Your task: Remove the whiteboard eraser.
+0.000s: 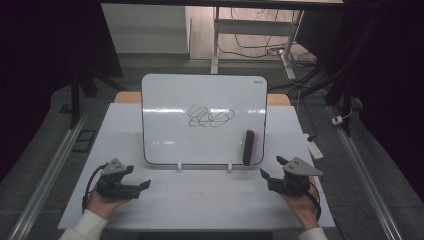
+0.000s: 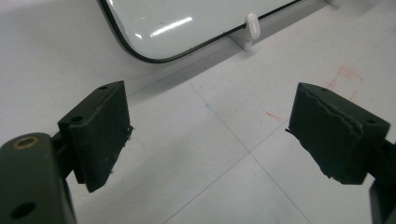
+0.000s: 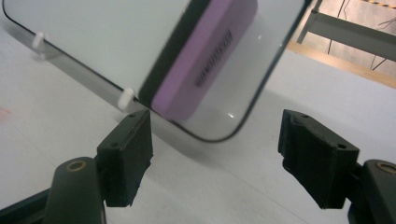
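A whiteboard [image 1: 170, 100] stands tilted back on the white table, with a black scribble [image 1: 211, 116] in its middle. A purple eraser [image 1: 251, 147] with a black felt side clings upright to its lower right corner. My left gripper [image 1: 137, 177] rests low at the table's front left, open, with bare tabletop between its jaws [image 2: 208, 135]; the whiteboard's lower left corner [image 2: 163, 23] lies ahead of it. My right gripper [image 1: 272, 167] is at the front right, open and holding nothing. Just beyond its jaws [image 3: 215, 149] sits the eraser [image 3: 205, 60] on the whiteboard [image 3: 93, 37].
Two small white clips [image 1: 180, 165] hold the board's bottom edge. Faint red marks [image 1: 195, 194] stain the table [image 1: 200, 210] in front of it. Metal rails [image 1: 47, 175] run along both sides. A desk frame and cables [image 1: 260, 50] stand behind.
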### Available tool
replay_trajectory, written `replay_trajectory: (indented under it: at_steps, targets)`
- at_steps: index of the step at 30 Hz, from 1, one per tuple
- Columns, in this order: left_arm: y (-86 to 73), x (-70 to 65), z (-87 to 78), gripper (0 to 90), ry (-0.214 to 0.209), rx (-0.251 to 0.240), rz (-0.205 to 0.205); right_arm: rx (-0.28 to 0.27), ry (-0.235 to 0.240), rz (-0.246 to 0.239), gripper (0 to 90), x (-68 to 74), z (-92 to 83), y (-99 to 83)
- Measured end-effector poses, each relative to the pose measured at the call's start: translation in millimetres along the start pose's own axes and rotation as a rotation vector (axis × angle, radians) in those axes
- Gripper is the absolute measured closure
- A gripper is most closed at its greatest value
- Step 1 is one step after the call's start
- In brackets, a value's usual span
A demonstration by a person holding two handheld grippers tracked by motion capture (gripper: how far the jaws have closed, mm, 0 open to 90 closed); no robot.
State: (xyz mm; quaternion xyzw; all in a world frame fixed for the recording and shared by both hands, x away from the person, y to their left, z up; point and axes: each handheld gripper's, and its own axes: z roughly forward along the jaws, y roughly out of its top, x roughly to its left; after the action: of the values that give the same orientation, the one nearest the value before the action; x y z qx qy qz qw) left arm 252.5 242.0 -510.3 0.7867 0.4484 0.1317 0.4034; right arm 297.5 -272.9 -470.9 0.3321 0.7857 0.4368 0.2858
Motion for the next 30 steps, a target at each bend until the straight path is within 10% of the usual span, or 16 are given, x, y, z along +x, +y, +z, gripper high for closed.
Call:
replay_trajectory:
  at_steps: [30]
  targets:
    - [-1.3,-2.8,4.7,12.6,0.012,0.019,0.009,0.062,-0.183,0.036,42.6,41.7,58.8,34.8]
